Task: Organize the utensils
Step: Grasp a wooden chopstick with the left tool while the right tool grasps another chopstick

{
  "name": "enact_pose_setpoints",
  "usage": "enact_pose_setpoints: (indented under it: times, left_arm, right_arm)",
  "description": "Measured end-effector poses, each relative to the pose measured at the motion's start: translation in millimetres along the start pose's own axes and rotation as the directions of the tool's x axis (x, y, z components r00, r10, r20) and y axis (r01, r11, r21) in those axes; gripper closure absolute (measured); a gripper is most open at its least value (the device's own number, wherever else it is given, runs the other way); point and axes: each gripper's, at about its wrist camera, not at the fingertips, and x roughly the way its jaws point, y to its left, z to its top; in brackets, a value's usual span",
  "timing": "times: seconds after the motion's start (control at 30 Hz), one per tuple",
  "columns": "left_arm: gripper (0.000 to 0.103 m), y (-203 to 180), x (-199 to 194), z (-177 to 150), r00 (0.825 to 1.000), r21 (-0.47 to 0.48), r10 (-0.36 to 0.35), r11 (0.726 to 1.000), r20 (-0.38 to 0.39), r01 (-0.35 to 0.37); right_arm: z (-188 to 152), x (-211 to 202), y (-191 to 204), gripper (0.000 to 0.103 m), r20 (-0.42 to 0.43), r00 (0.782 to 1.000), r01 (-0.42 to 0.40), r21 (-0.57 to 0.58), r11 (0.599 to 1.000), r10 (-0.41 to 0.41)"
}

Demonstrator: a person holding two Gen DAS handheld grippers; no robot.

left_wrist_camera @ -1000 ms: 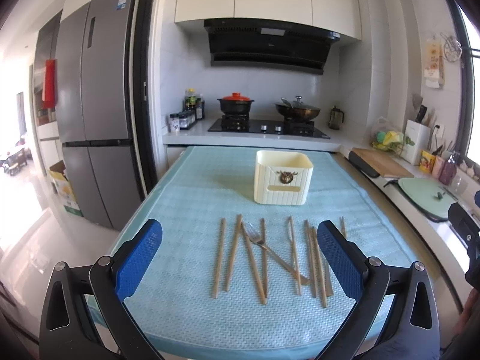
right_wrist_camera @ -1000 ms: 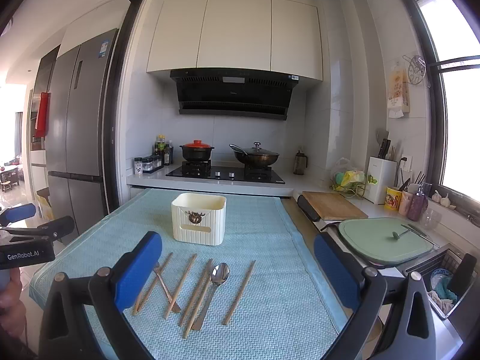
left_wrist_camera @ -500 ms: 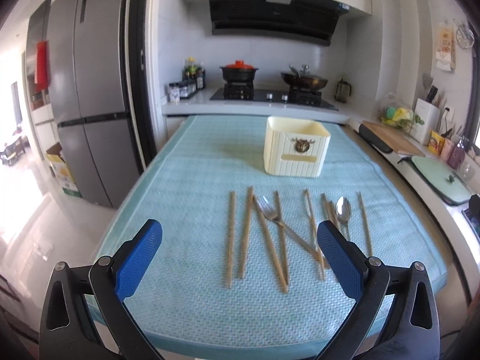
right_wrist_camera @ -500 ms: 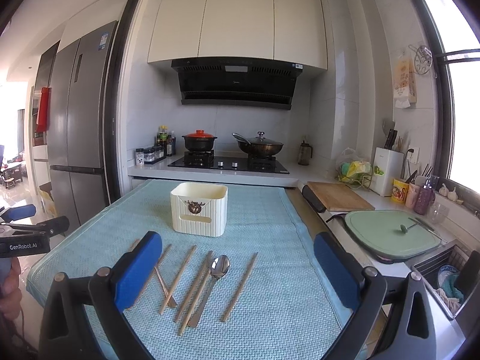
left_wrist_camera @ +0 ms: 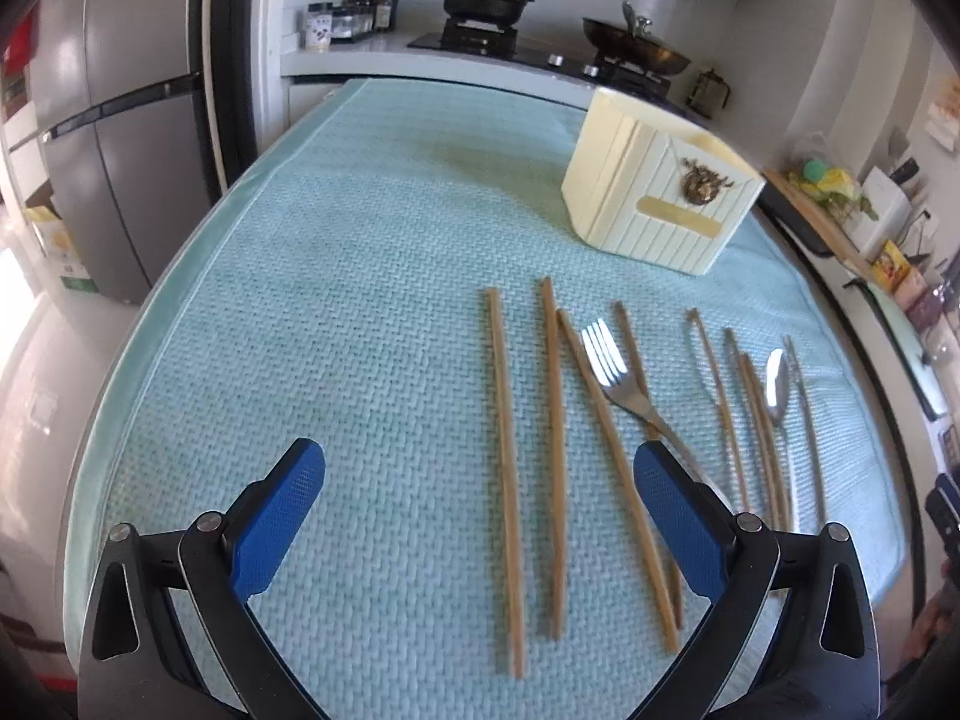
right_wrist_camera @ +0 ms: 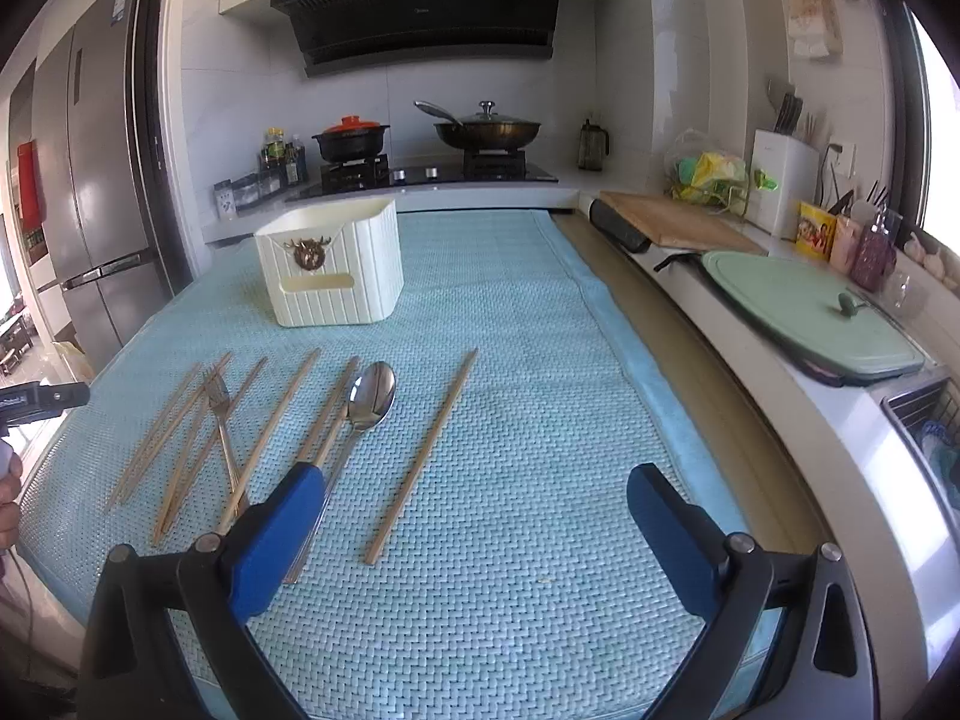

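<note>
On the mat (left_wrist_camera: 300,276), the holder (left_wrist_camera: 660,198) stands upper right in the left view, with chopsticks (left_wrist_camera: 504,468), fork (left_wrist_camera: 612,372) and spoon (right_wrist_camera: 369,399) lying loose at centre. Both the left gripper (left_wrist_camera: 480,516) and right gripper (right_wrist_camera: 474,522) hang wide and empty. Best to come down astride one chopstick at mid-length, clear of its neighbours.

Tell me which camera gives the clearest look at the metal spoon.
The right wrist view: the silver metal spoon lies near and unobstructed, bowl facing the camera, its handle end passing behind the right gripper's finger. In the left wrist view the spoon sits far off, foreshortened among wooden chopsticks.
</note>
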Motion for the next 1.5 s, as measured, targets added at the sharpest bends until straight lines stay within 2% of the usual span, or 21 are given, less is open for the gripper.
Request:
enact_pose_setpoints:
  times: [0.17, 0.33, 0.43, 0.53, 0.63, 0.7, 0.77, 0.83, 0.9, 1.03, 1.1, 1.13, 1.17, 1.2, 1.23, 1.33, 1.5]
  left_arm:
    - [0.001, 11.3, 53.7, 16.1, 0.995, -0.011, 0.065, 0.998, -0.074, -0.066]
    - [0.001, 6.6, 74.2, 23.0, 0.986, 0.053, 0.133, 0.990, -0.098, -0.128]
    - [0.002, 5.7, 85.4, 27.2, 0.980, 0.084, 0.162, 0.985, -0.118, -0.152]
    - [0.001, 5.7, 88.5, 30.9, 0.979, 0.103, 0.164, 0.983, -0.120, -0.152]
    - [0.000, 7.1, 95.3, 39.0, 0.979, 0.120, 0.157, 0.983, -0.132, -0.141]
    - [0.000, 8.1, 98.6, 43.9, 0.978, 0.131, 0.147, 0.983, -0.145, -0.128]
    - [0.002, 9.3, 102.1, 49.7, 0.976, 0.141, 0.138, 0.983, -0.167, -0.115]
    - [0.008, 11.1, 103.0, 53.1, 0.975, 0.150, 0.122, 0.984, -0.187, -0.094]
    - [0.020, 7.7, 103.8, 59.4, 0.971, 0.169, 0.121, 0.982, -0.204, -0.087]
    - [0.035, -3.6, 107.5, 69.5, 0.961, 0.197, 0.129, 0.977, -0.245, -0.081]
    - [0.056, -11.5, 106.7, 69.8, 0.958, 0.212, 0.120, 0.975, -0.262, -0.064]
    - [0.063, -18.5, 104.7, 67.3, 0.957, 0.223, 0.119, 0.973, -0.264, -0.060]
    - [0.077, -23.8, 104.1, 66.2, 0.958, 0.235, 0.115, 0.971, -0.264, -0.052]
    - [0.090, -30.3, 103.0, 63.8, 0.958, 0.248, 0.114, 0.968, -0.264, -0.047]
    - [0.095, -35.9, 103.0, 62.1, 0.958, 0.263, 0.117, 0.964, -0.260, -0.047]
    - [0.098, -48.8, 101.1, 55.6, 0.963, 0.301, 0.150, 0.950, -0.223, -0.078]
    - [0.098, -45.2, 92.2, 57.3, 0.978, 0.244, 0.078, 0.969, -0.196, -0.029]
  right_arm:
    - [0.5, 29.2, -0.4, 0.016, -0.051, 0.998, -0.022, 0.026, 0.999, 0.023]
    - [10.1, 61.8, -2.0, 0.023, -0.119, 0.991, -0.062, 0.040, 0.997, 0.066]
    - [19.3, 93.9, 1.1, 0.026, -0.186, 0.979, -0.085, 0.025, 0.996, 0.089]
    - [26.8, 131.1, 4.2, 0.038, -0.264, 0.960, -0.092, 0.008, 0.996, 0.091]
    - [31.8, 166.8, 8.1, 0.061, -0.336, 0.939, -0.088, -0.025, 0.996, 0.075]
    - [41.2, 176.7, 10.5, 0.066, -0.331, 0.942, -0.074, -0.055, 0.996, 0.052]
    - [50.1, 187.9, 14.0, 0.069, -0.365, 0.930, -0.080, -0.084, 0.993, 0.044]
    - [59.0, 196.8, 16.4, 0.070, -0.387, 0.921, -0.082, -0.105, 0.991, 0.035]
    - [66.7, 205.2, 16.1, 0.070, -0.416, 0.908, -0.096, -0.092, 0.991, 0.049]
    - [79.6, 219.3, 14.9, 0.074, -0.461, 0.886, -0.096, -0.076, 0.992, 0.050]
    - [84.4, 223.3, 16.9, 0.078, -0.478, 0.877, -0.092, -0.078, 0.993, 0.043]
    - [86.0, 225.1, 17.5, 0.085, -0.480, 0.877, -0.081, -0.082, 0.993, 0.032]
    - [86.8, 226.9, 17.8, 0.091, -0.485, 0.874, -0.077, -0.077, 0.994, 0.030]
    - [88.9, 228.6, 17.1, 0.093, -0.490, 0.871, -0.080, -0.066, 0.995, 0.037]
    - [89.5, 228.7, 17.5, 0.094, -0.491, 0.870, -0.083, -0.058, 0.995, 0.044]
    - [90.9, 230.4, 16.2, 0.097, -0.488, 0.870, -0.094, -0.036, 0.995, 0.065]
    - [99.0, 217.8, 3.8, 0.097, -0.438, 0.888, -0.141, 0.031, 0.990, 0.140]
